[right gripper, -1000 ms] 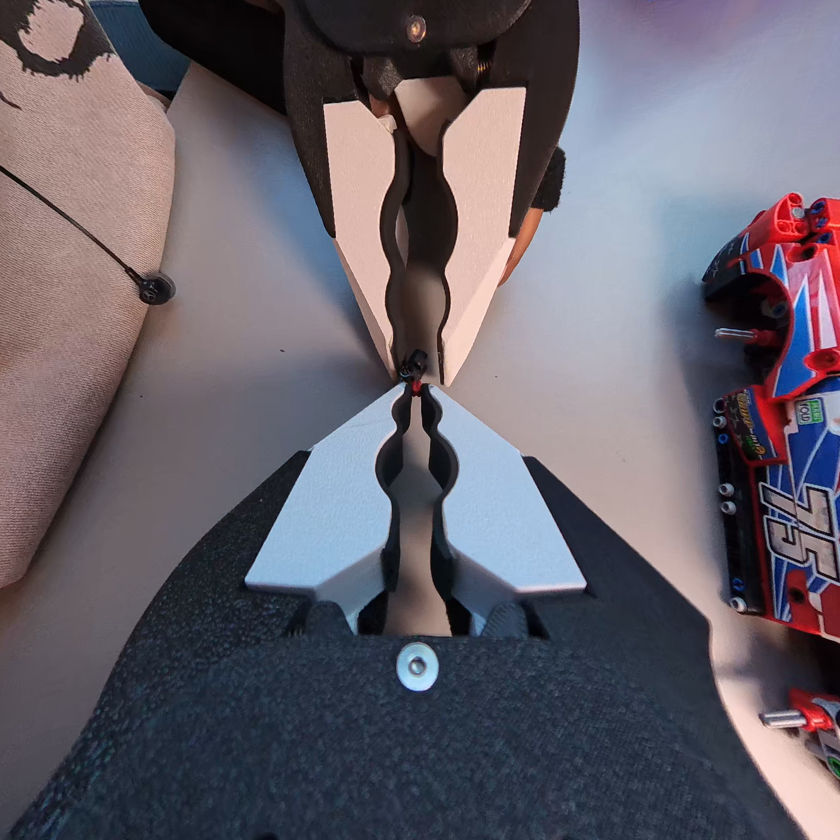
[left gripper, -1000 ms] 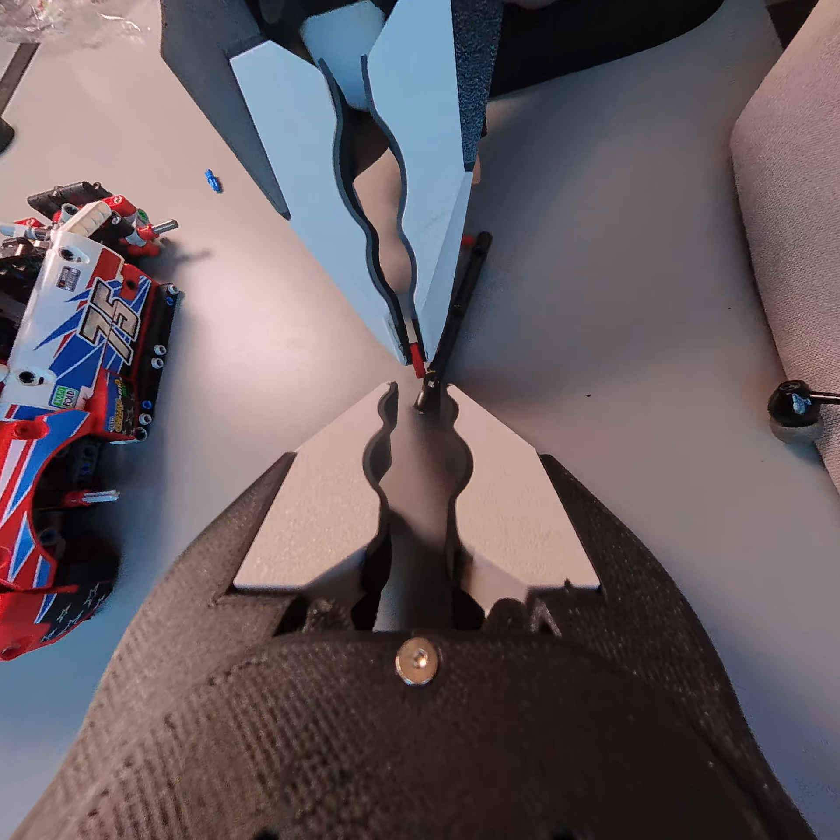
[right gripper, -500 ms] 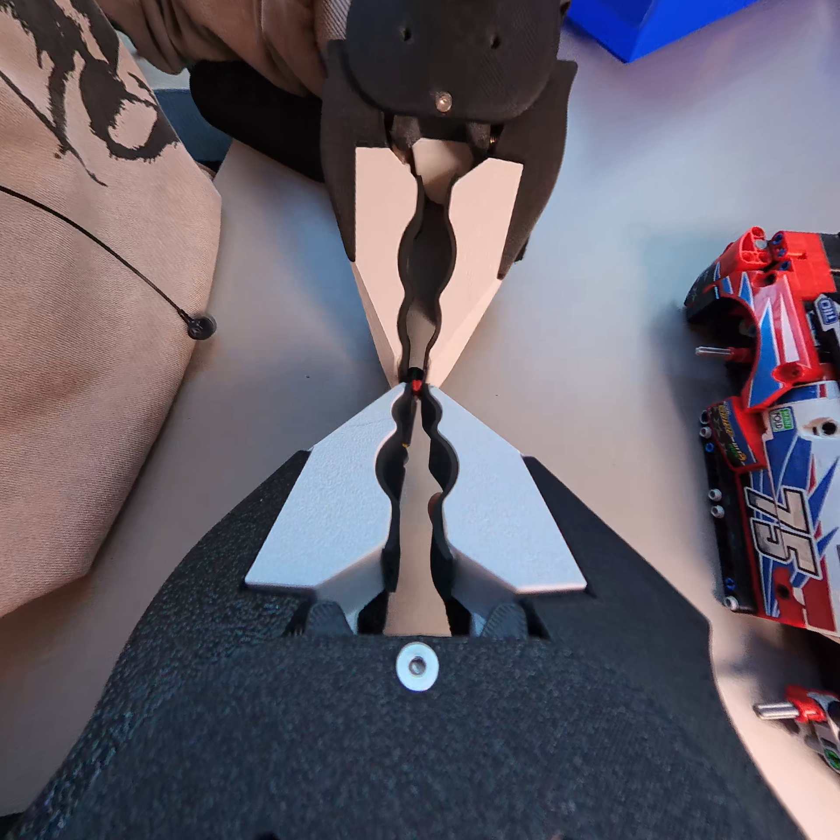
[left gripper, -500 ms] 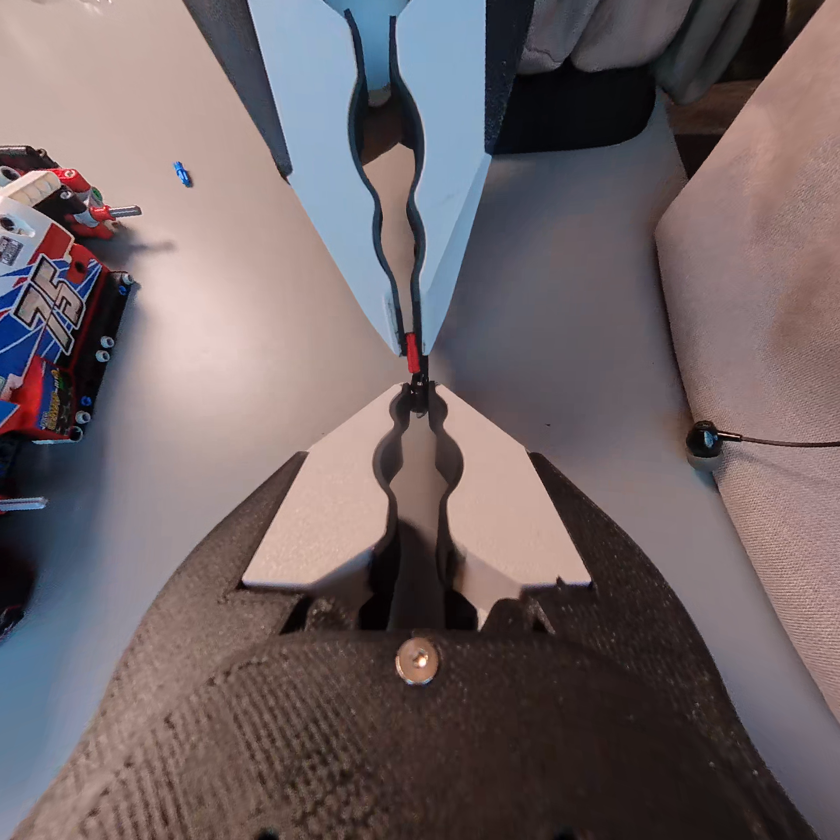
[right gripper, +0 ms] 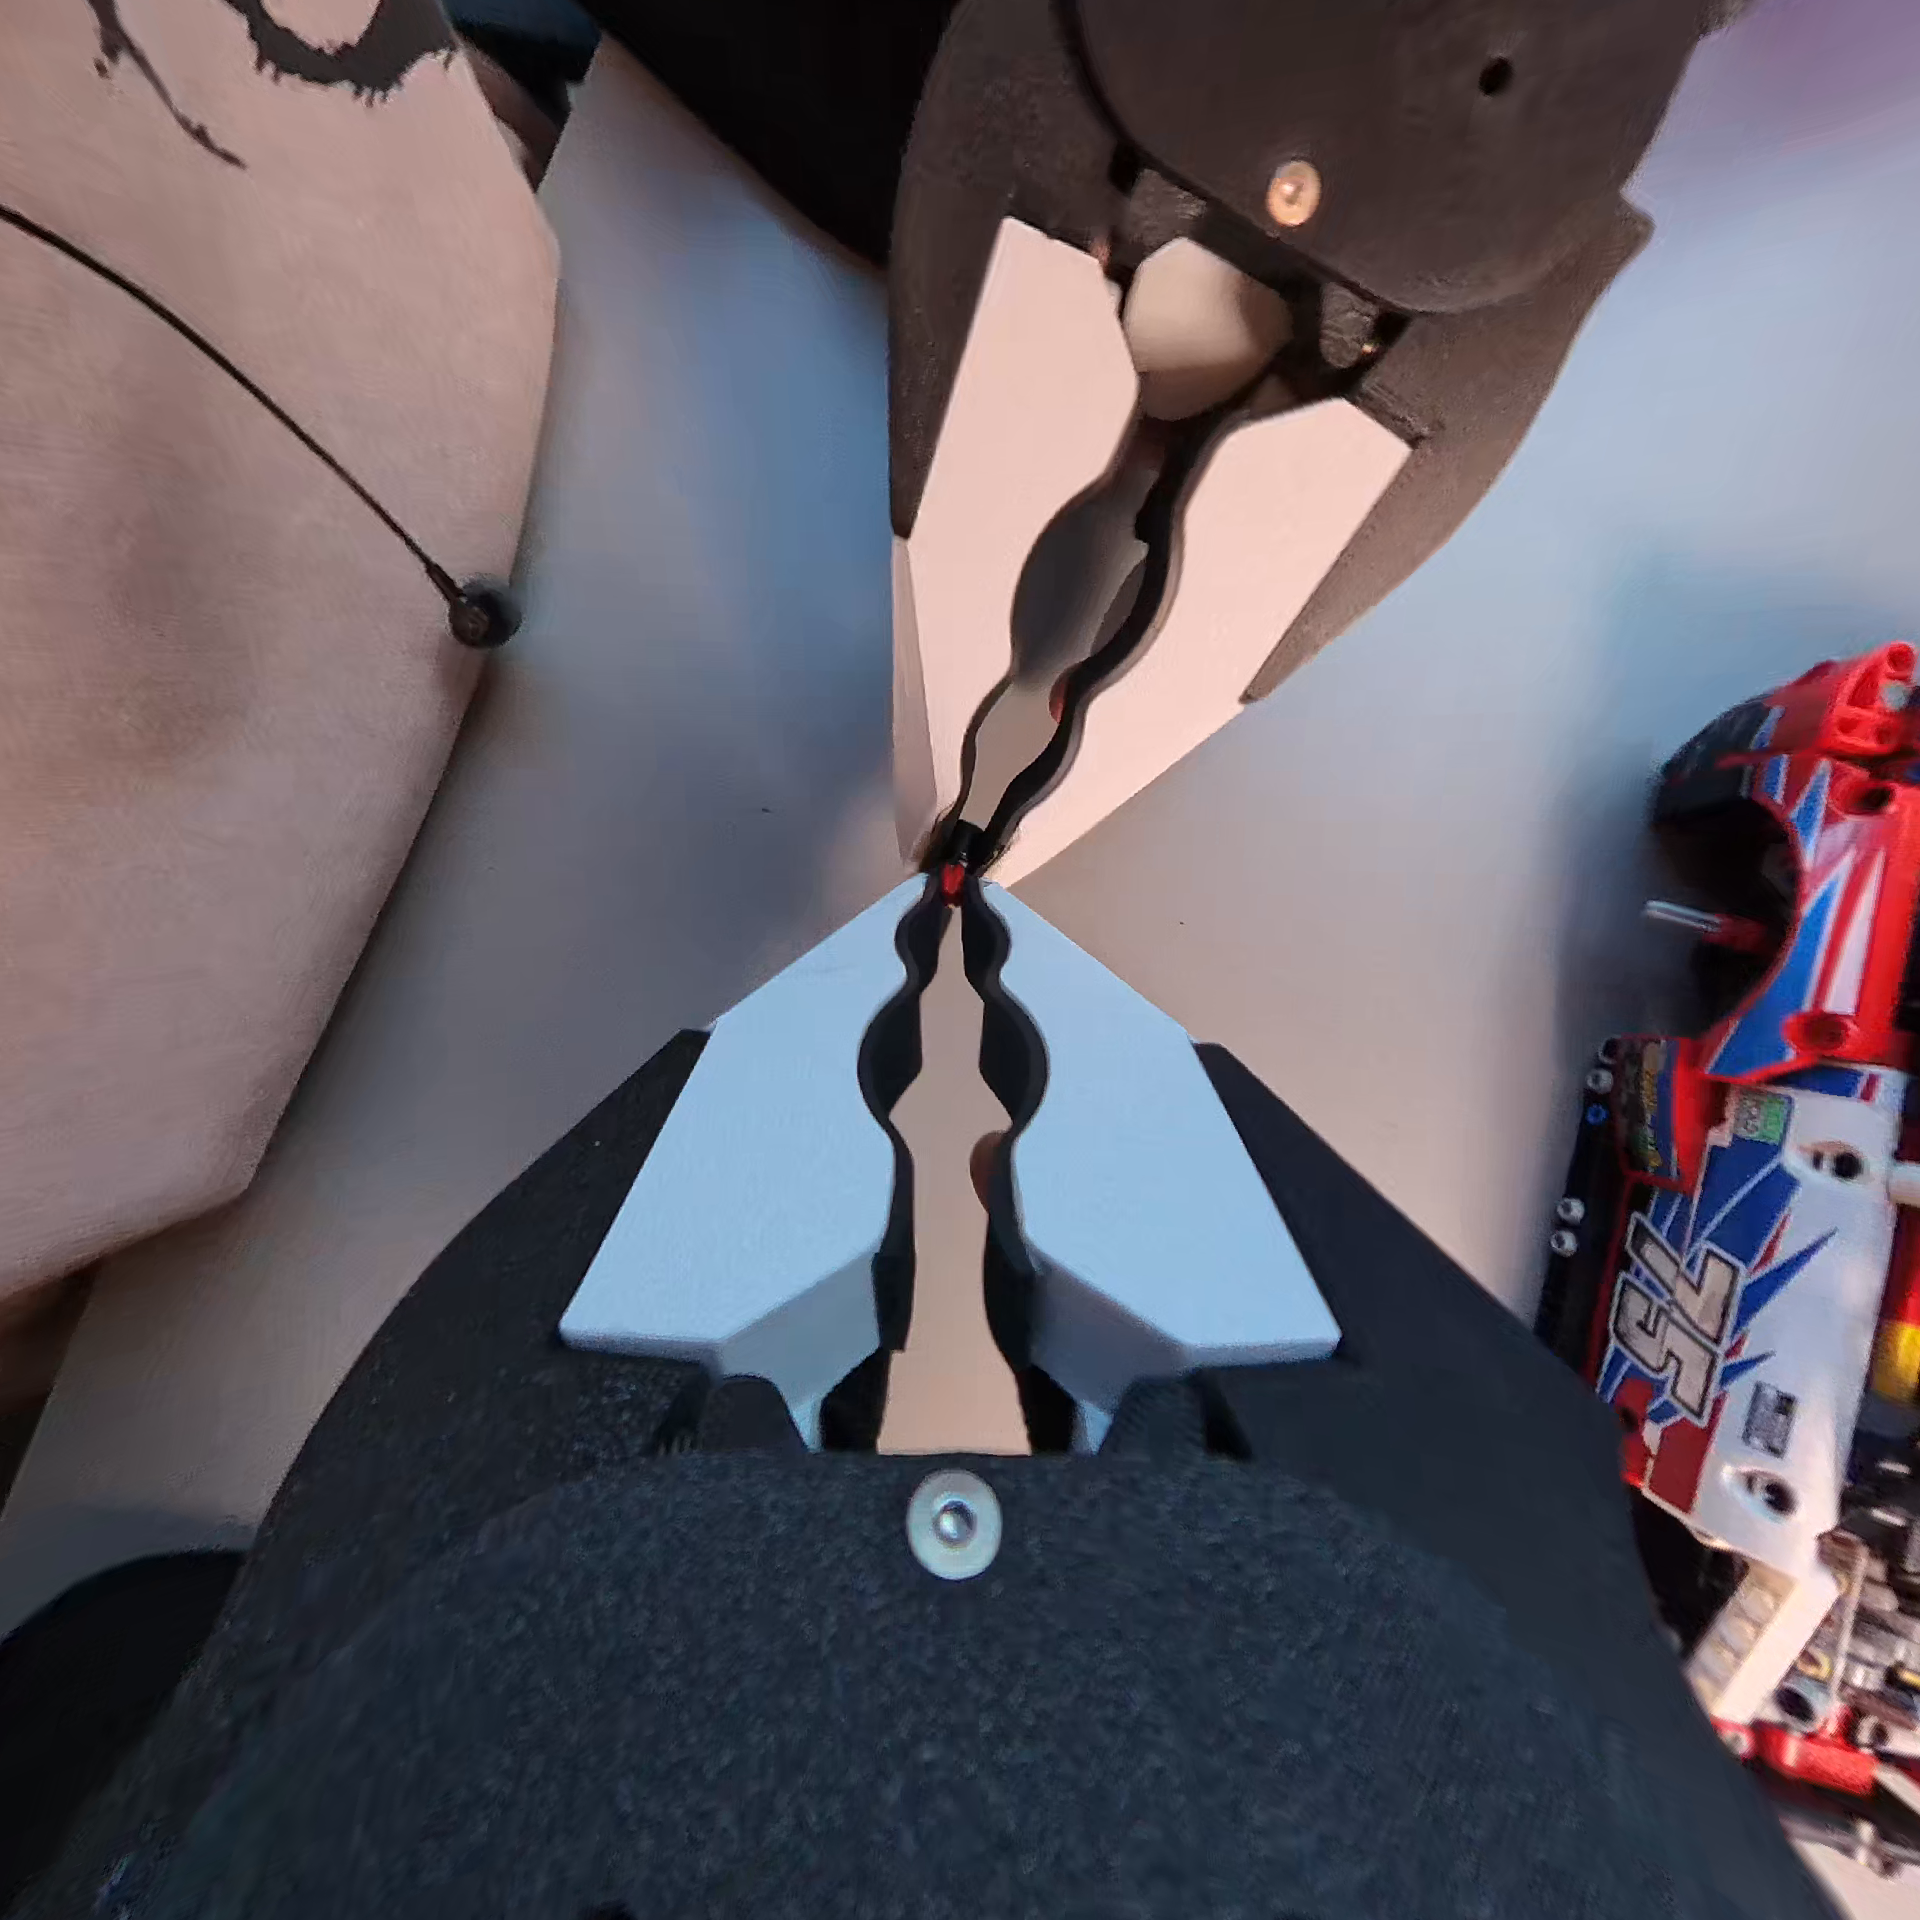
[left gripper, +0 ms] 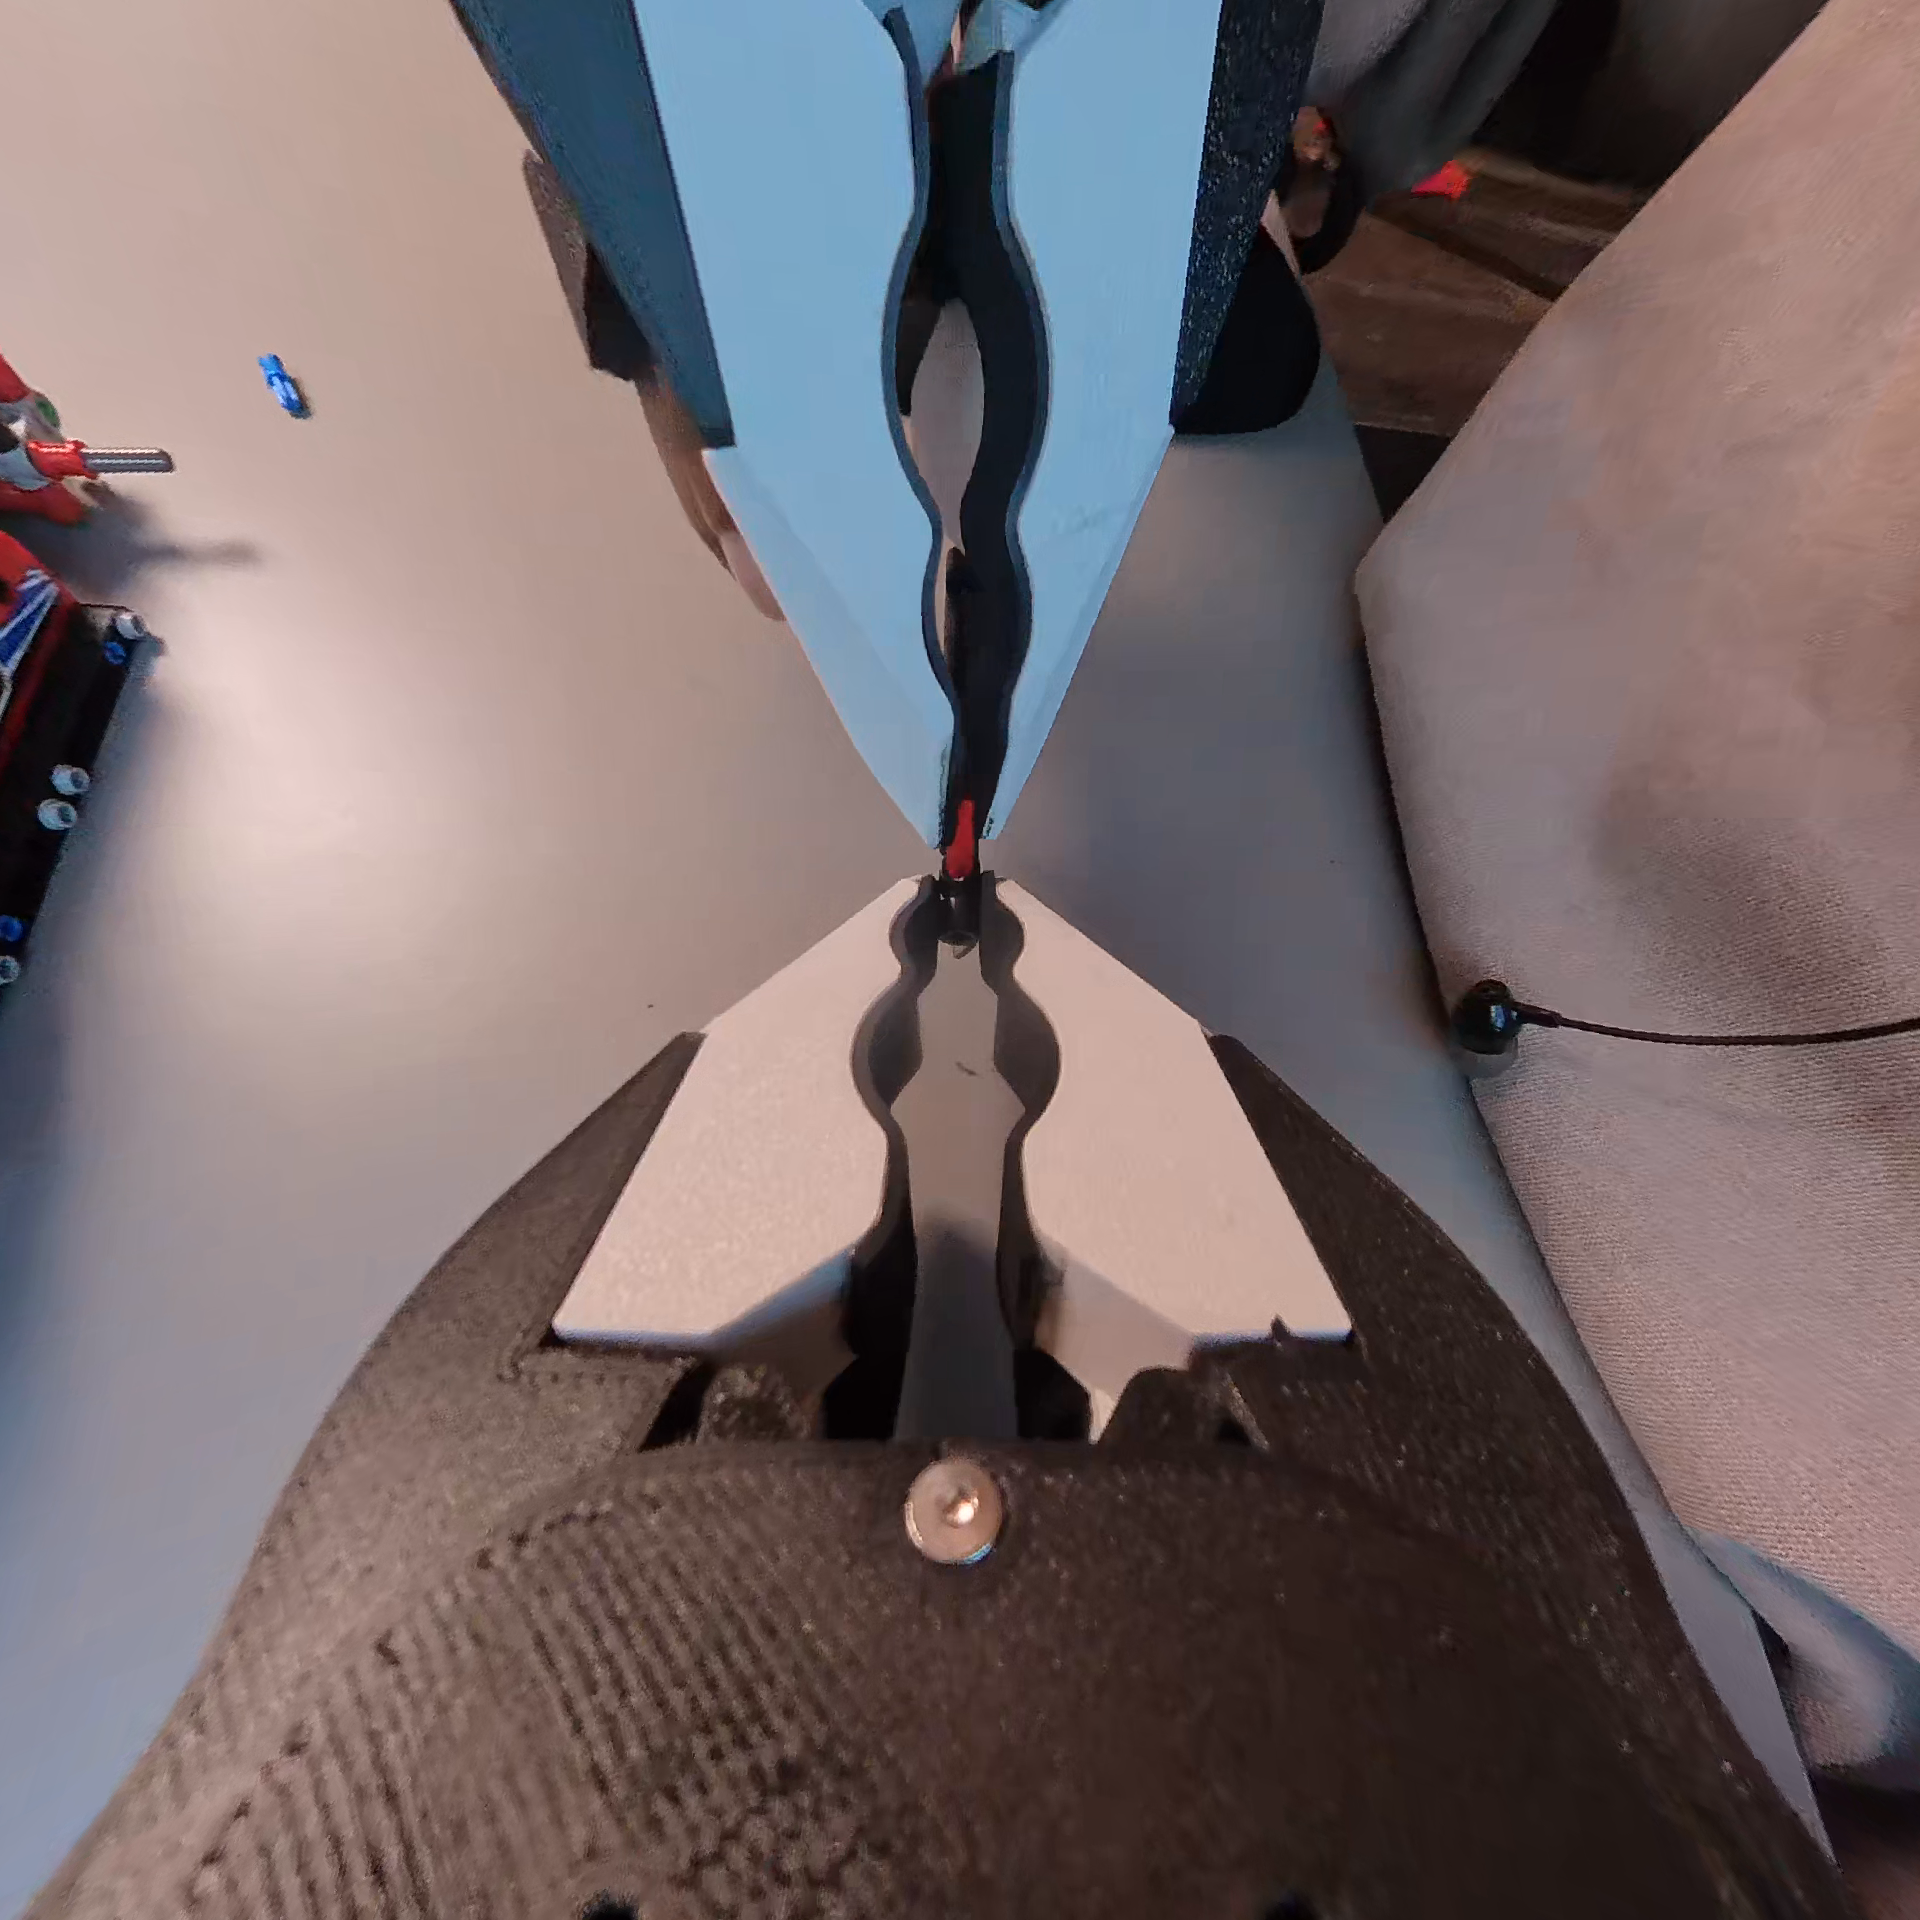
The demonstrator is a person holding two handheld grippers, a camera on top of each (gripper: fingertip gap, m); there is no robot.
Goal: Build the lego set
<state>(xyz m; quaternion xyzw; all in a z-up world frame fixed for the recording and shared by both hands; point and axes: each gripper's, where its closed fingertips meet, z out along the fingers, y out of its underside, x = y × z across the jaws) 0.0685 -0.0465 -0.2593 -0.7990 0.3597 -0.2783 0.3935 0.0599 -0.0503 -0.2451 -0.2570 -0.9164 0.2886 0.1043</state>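
Note:
My left gripper is shut on the end of a small black Lego piece. My right gripper is shut on a small red pin. The two grippers meet tip to tip above the table, and the red pin touches the black piece. In the left wrist view the right gripper comes down from the top. In the right wrist view the left gripper comes in tilted from the upper right. The part-built red, white and blue Lego car lies on the table to the side.
The car's edge shows at the far left of the left wrist view, with a tiny blue pin lying loose beyond it. Beige fabric with a black cord and toggle covers the table's other side. My two grippers' fingertips are within a few centimetres of each other.
The black piece, slanting off to the right a second ago, is now lined up with the red pin. Both grippers stayed tip to tip and shifted away from the car; the left one now tilts.

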